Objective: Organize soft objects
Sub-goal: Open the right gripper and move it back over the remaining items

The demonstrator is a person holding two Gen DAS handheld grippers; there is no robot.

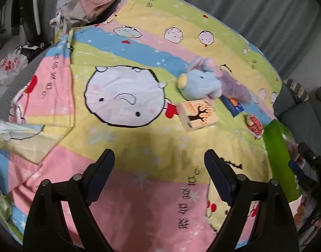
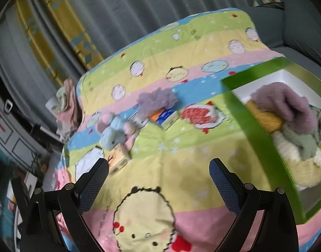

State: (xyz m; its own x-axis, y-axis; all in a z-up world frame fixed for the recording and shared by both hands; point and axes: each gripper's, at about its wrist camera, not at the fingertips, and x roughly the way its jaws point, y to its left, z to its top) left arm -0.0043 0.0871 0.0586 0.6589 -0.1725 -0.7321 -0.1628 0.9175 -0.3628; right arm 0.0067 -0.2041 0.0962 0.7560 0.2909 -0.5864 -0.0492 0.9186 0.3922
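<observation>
1. Two grippers are up over the bedspread (image 1: pixel 139 147), and neither has anything — the left gripper (image 1: pixel 159 157) hangs with its jaws wide apart and nothing but patterned cloth between them, and the right gripper (image 2: pixel 159 168) is spread just as wide and just as empty.

2. Soft things left to sort: the blue plush toy (image 1: pixel 199 82) lies on the blue stripe, well ahead of the left gripper, with a fluffy purple piece (image 1: pixel 236 88) touching it on its far side.

3. Watch the clutter around them — a small cream box (image 1: pixel 199 115) sits just in front of the plush, a blue packet (image 1: pixel 233 105) pokes out from under the purple fluff, and a red-patterned packet (image 1: pixel 255 126) lies near the bin.

4. Green bin (image 2: pixel 259 138) at the right already holds a heap: a purple fluffy item (image 2: pixel 286 103) on top, with mustard, green and cream pieces under it.

5. Risks, as I judge them: a wide grab at the plush could catch the cream box too, since they are so close; pulling the purple fluff could drag the blue packet along.

6. Another worry — the bin looks nearly full, so a bulky plush dropped on top may roll off over the rim.

7. Both views are blurred, so aim is uncertain.
</observation>
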